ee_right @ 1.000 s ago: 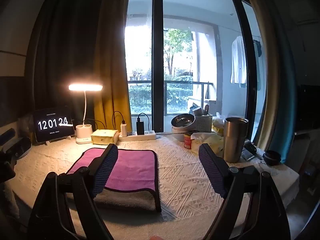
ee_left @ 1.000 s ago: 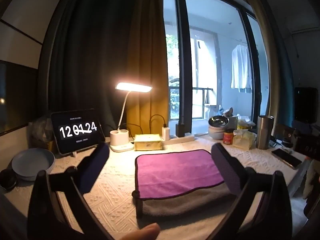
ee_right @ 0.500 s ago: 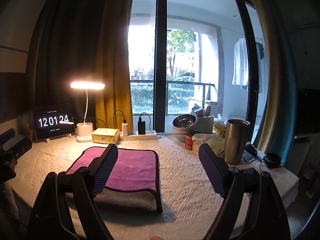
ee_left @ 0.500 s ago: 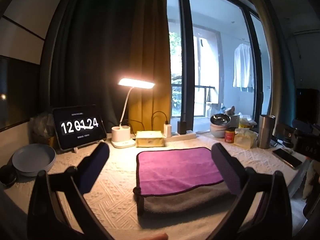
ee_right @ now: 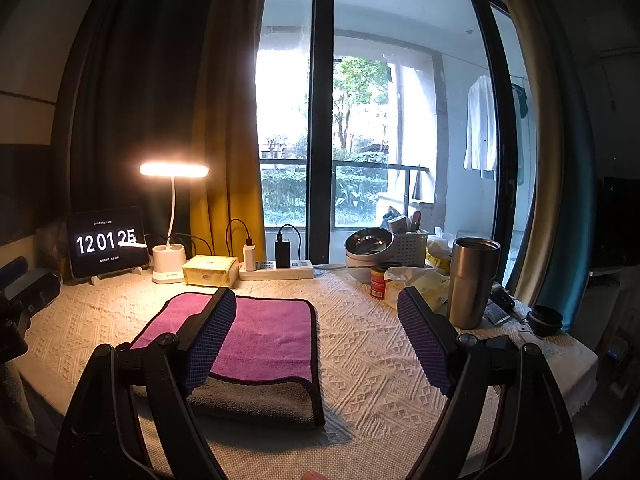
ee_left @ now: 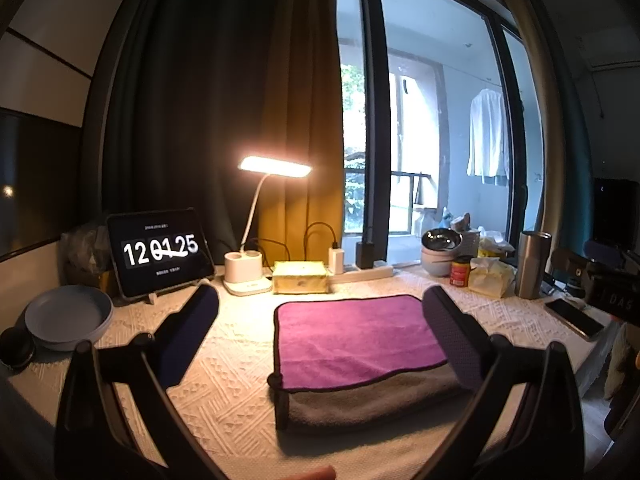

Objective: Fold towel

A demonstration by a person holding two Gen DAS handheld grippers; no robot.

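Observation:
A towel (ee_left: 356, 340), purple on top with a grey underside and dark trim, lies folded over itself on the white textured tablecloth (ee_left: 224, 364); the grey lower layer sticks out at the near edge. It also shows in the right wrist view (ee_right: 268, 340), left of centre. My left gripper (ee_left: 320, 328) is open and empty, held above the near table edge, with the towel between and beyond its fingers. My right gripper (ee_right: 316, 332) is open and empty, with the towel's right edge between its fingers.
At the back stand a tablet clock (ee_left: 160, 256), a lit desk lamp (ee_left: 248, 276), a yellow box (ee_left: 300, 278), a power strip (ee_right: 280, 270), bowls (ee_right: 366, 252), a red can (ee_right: 377, 282), tissues and a steel tumbler (ee_right: 472, 280). A grey plate (ee_left: 68, 320) lies far left, a phone (ee_left: 574, 318) far right.
Both grippers stayed open and nearly still, with only a slight drift of the views. The towel has not moved. The clock advanced by one second.

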